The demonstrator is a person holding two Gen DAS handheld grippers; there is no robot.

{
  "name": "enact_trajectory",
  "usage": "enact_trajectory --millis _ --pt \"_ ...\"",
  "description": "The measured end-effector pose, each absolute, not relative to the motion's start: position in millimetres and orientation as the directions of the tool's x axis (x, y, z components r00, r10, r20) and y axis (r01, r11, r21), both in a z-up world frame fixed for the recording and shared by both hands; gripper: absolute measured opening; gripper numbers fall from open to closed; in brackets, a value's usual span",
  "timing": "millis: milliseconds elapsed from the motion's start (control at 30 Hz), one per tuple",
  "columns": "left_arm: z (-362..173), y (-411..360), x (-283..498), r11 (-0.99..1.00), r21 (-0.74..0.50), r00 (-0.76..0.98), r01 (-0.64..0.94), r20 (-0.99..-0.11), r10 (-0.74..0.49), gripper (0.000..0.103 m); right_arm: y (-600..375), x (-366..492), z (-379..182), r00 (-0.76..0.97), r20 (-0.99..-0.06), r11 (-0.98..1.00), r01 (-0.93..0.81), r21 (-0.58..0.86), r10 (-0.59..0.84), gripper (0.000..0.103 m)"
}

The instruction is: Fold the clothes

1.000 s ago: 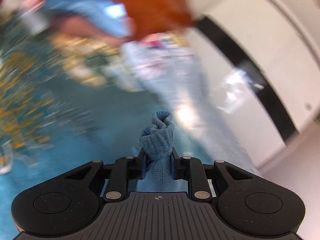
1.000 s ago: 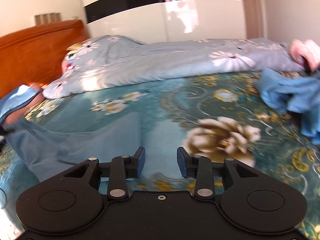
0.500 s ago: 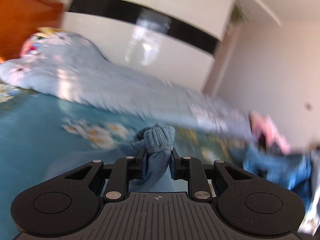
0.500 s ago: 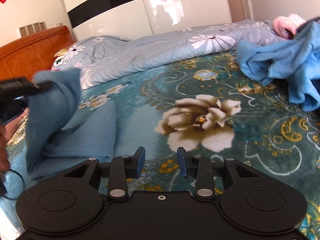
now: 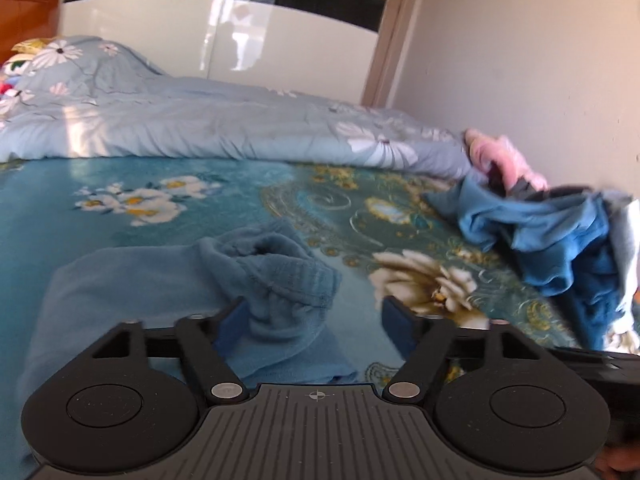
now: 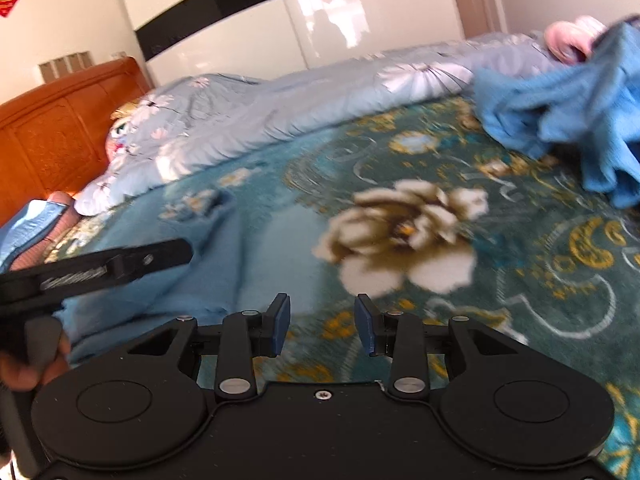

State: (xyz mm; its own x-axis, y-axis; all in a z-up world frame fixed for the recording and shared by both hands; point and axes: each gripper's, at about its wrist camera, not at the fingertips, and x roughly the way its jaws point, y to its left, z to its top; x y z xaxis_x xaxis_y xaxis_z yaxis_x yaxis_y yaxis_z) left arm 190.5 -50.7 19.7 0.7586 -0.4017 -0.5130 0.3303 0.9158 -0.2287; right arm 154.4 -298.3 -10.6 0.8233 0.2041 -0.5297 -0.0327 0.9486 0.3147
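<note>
My left gripper [image 5: 316,316] has its jaws spread wide, and the bunched cuff of the blue garment [image 5: 168,292] lies loose between them, resting against the left finger only. The rest of that garment spreads flat on the teal floral bedspread [image 5: 224,188] to the left. My right gripper [image 6: 322,326] is parted to a narrower gap with nothing in it, hovering over the bedspread just right of the same garment [image 6: 208,264], near a big cream flower print [image 6: 400,236]. Further right sits a heap of brighter blue clothes [image 5: 540,232], with something pink [image 5: 500,156] behind it. A pale blue floral quilt [image 5: 200,120] runs along the far side, before a glossy white wardrobe [image 5: 200,28] and an orange wooden headboard [image 6: 60,128].
</note>
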Motion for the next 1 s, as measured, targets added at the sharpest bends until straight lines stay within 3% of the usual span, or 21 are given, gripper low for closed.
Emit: enact_trajectory --millis 133,267,400,467,633,800,867,1000 --pt "22 2 178 0.943 -0.279 0.812 0.179 -0.499 -0.302 0.078 -278 182 7 0.833 -0.475 0.937 -0.14 0.319 0.286 0.04" --pt "9 47 184 0.958 -0.286 0.804 -0.012 -0.573 -0.161 0.078 -248 224 24 0.816 -0.442 0.922 -0.27 0.276 0.372 0.04" --pt "0 73 185 0.958 -0.264 0.785 -0.109 -0.615 -0.08 0.078 -213 260 32 0.79 -0.496 0.926 -0.367 0.088 0.36 0.038" --pt "-3 79 187 0.958 -0.262 0.777 -0.116 -0.625 -0.077 0.078 -198 274 31 0.757 -0.555 0.904 -0.427 -0.02 0.345 0.033" --pt "-14 81 190 0.96 -0.259 0.76 -0.107 -0.644 -0.089 0.078 -178 296 24 0.671 -0.678 0.803 -0.561 -0.2 0.299 0.032" --pt "-24 75 196 0.964 -0.244 0.742 -0.104 -0.664 -0.089 0.078 -163 303 17 0.679 -0.682 0.735 -0.603 -0.309 0.271 0.032" --pt "-26 75 197 0.965 -0.243 0.738 -0.102 -0.669 -0.09 0.079 -171 307 18 0.701 -0.648 0.794 -0.559 -0.239 0.299 0.032" --pt "-30 76 197 0.964 -0.25 0.736 -0.094 -0.67 -0.102 0.081 -218 323 6 0.731 -0.589 0.924 -0.373 0.08 0.345 0.033"
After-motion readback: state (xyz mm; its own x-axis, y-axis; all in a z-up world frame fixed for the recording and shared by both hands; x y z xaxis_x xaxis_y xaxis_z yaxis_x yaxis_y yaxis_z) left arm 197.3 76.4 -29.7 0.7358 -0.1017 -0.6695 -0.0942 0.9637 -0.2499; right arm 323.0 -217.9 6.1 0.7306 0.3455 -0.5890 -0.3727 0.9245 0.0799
